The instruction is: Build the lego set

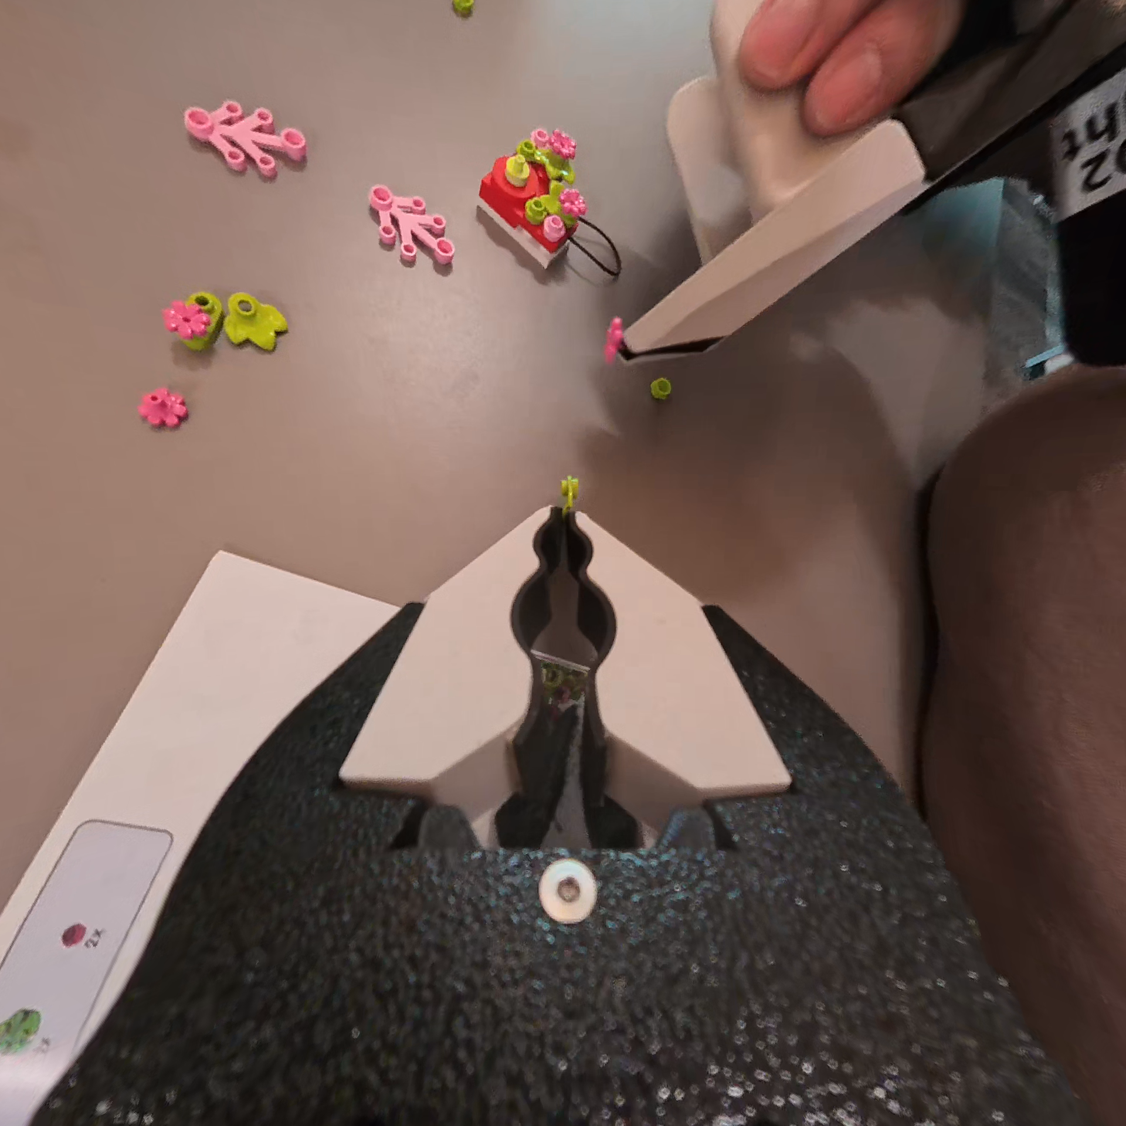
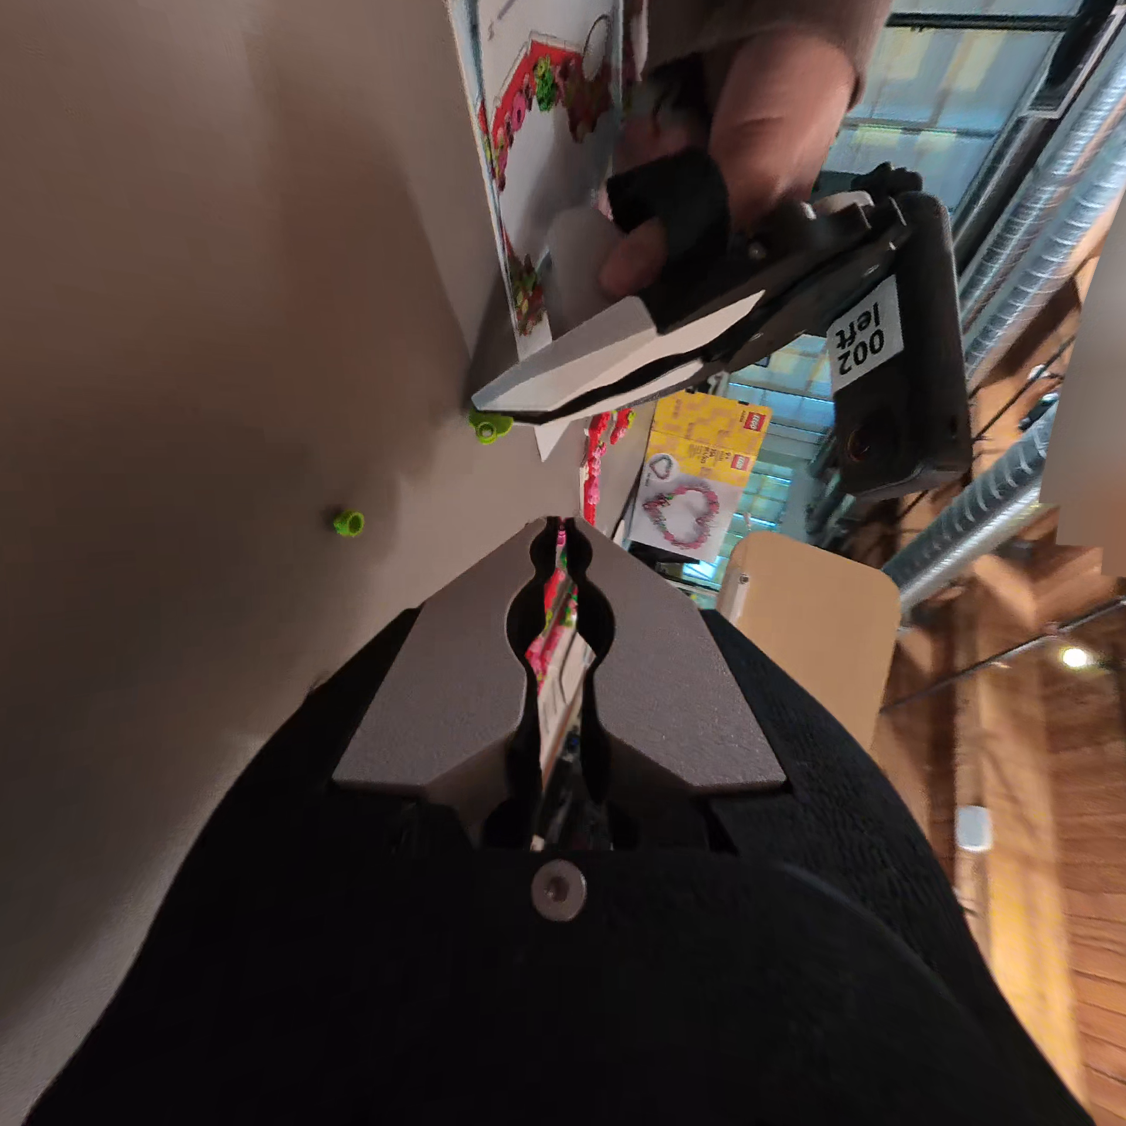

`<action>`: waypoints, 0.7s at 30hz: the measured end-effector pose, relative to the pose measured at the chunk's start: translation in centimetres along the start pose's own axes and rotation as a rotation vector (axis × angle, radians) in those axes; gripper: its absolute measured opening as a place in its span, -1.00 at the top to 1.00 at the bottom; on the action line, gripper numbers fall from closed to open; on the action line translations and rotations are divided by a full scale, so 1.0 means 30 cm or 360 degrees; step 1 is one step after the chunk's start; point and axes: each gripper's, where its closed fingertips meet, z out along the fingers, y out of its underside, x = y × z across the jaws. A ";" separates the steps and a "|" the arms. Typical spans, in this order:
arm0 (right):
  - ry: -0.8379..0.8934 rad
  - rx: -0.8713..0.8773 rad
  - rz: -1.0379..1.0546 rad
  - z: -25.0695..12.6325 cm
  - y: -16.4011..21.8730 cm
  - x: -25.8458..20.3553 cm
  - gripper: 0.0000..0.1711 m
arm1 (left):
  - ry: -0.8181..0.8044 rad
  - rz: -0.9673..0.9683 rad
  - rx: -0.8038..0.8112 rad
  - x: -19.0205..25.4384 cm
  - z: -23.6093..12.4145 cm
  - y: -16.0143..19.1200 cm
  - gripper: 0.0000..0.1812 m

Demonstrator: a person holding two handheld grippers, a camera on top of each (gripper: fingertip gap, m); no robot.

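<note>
sitting on the far left of the brown table (image 1: 378, 463) in the left wrist view: a pink flower stud (image 1: 162, 407), a lime leaf piece with a pink flower on it (image 1: 194, 319) and a bare lime leaf (image 1: 254, 320) just beside that one. above them lie two pink branch pieces (image 1: 246, 138) (image 1: 413, 224), well apart from each other. a white instruction booklet (image 1: 231, 664) pokes out at lower left, partly under the gripper body.

moving toward the middle, the small build (image 1: 531, 196) sits on the table: red bricks on a white plate, topped with lime and pink flower bits, a thin black cord loop trailing off its right side.

the left gripper (image 1: 564, 510) has its fingers pinched together on a tiny lime leaf piece (image 1: 569, 488), which sticks out edge-on from the tips. the right wrist view shows the same gripper (image 2: 487, 407) with that lime piece (image 2: 487, 425) at its tips, low over the table.

further right, the right gripper (image 1: 624, 347) comes in from the upper right, held by a hand (image 1: 835, 55). its fingers are clamped on a pink flower (image 1: 614, 339) held edge-on at the tips. a loose lime stud (image 1: 660, 387) lies on the table just below it, not touching. in the right wrist view that stud (image 2: 348, 523) is off to the left, and a yellow and white box (image 2: 701, 481) stands in the background.
</note>
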 end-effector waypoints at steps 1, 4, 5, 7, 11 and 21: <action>-0.0002 -0.0012 -0.0031 0.001 0.005 -0.008 1.00 | 0.0011 -0.0031 0.0001 0.000 -0.002 0.000 1.00; -0.0035 -0.0060 -0.0101 0.008 0.017 -0.029 1.00 | 0.0049 -0.0114 -0.0025 -0.004 -0.005 0.010 1.00; -0.0046 -0.0070 -0.0101 0.011 0.019 -0.032 1.00 | 0.0070 -0.0144 -0.0036 -0.003 -0.006 0.012 1.00; -0.0050 -0.0067 -0.0068 0.015 0.017 -0.032 1.00 | 0.0121 -0.0219 -0.0065 -0.001 -0.010 0.016 1.00; -0.0044 -0.0065 -0.0028 0.027 0.011 -0.028 1.00 | 0.0214 -0.0388 -0.0082 -0.006 -0.014 0.014 1.00; 0.0034 0.0006 0.0036 0.040 -0.023 -0.034 1.00 | 0.0109 -0.0499 -0.0074 -0.022 -0.044 0.003 0.77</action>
